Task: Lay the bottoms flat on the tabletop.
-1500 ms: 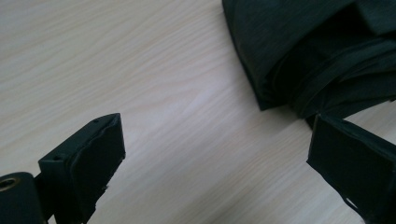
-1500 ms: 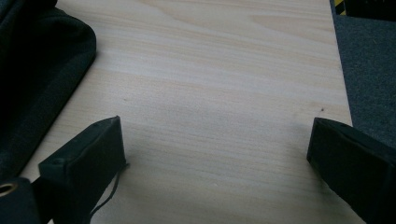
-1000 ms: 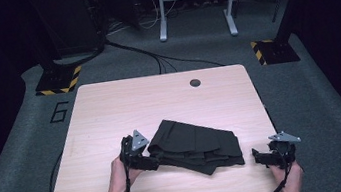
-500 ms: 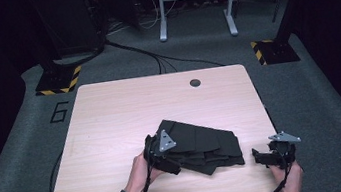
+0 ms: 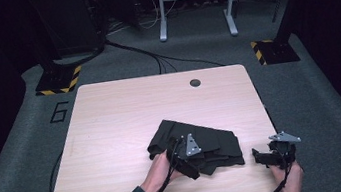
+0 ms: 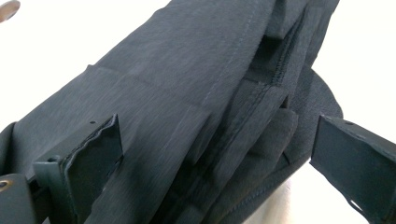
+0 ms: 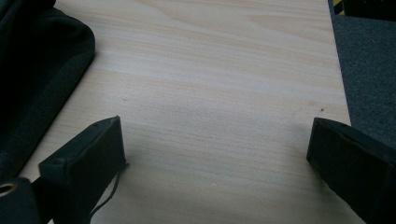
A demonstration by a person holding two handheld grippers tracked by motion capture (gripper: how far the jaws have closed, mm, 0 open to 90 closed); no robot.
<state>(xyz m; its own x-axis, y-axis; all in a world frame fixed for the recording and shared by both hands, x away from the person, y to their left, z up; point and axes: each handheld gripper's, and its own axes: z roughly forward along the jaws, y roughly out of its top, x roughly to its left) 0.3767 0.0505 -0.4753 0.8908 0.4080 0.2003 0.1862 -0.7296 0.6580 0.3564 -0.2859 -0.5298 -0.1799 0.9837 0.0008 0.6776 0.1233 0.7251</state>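
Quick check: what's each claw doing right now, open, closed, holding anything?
Left claw: open, jaws spread over the folded black garment, not clamped on it.
Right claw: open, holding nothing, over bare table beside the garment.

1. One folded black garment on one wooden table.
2. Two grippers: left gripper, right gripper.
3. Two yellow-black striped bases on floor.
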